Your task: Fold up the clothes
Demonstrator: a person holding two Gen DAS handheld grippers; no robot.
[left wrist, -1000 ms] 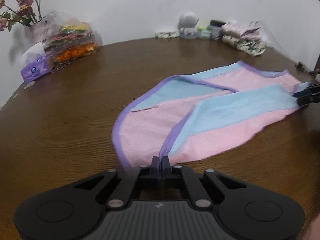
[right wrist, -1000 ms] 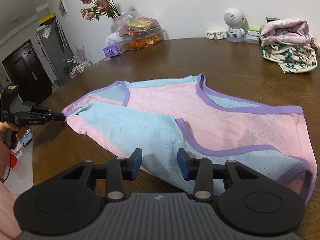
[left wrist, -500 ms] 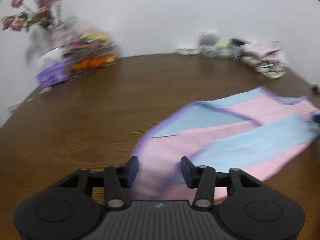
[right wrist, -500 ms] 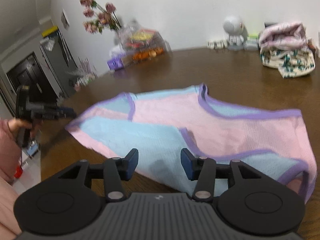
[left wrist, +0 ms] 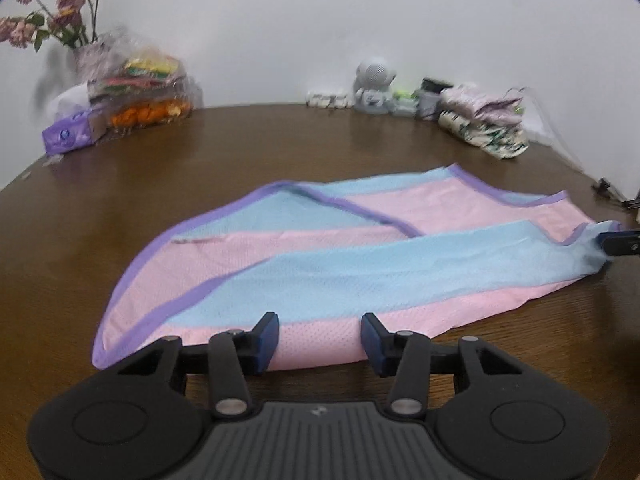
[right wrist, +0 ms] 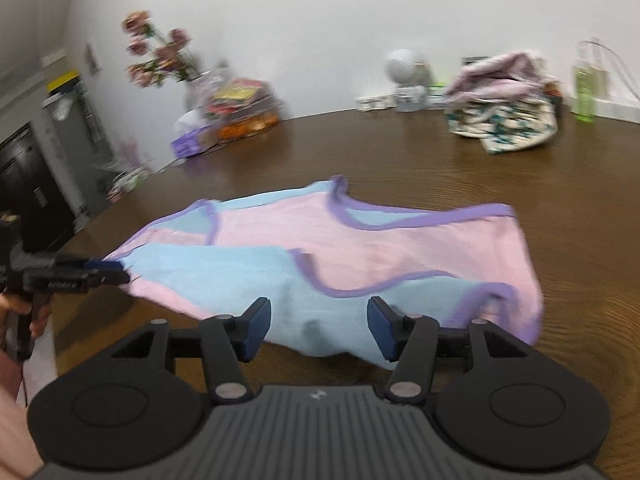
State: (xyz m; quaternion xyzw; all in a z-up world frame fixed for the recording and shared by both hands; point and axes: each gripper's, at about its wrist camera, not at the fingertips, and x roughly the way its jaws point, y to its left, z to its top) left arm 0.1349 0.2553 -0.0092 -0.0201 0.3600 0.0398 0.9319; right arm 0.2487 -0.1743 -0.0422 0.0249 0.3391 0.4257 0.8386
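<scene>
Lying half-folded on the table (left wrist: 120, 184), garment (left wrist: 360, 256) hides its underside; left gripper (left wrist: 319, 342) and right gripper (right wrist: 318, 330) released, jaws just widened, empty.

right gripper (right wrist: 318, 328) jaws just widening over pink-and-blue garment (right wrist: 360, 256), nothing gripped, brown table (right wrist: 560, 168)

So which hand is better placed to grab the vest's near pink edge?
Left, probably. The left tongs, just opened then narrowing, straddle the pink edge of the vest without pressing it; the right tongs, just opening wider, sit over blue cloth.
</scene>
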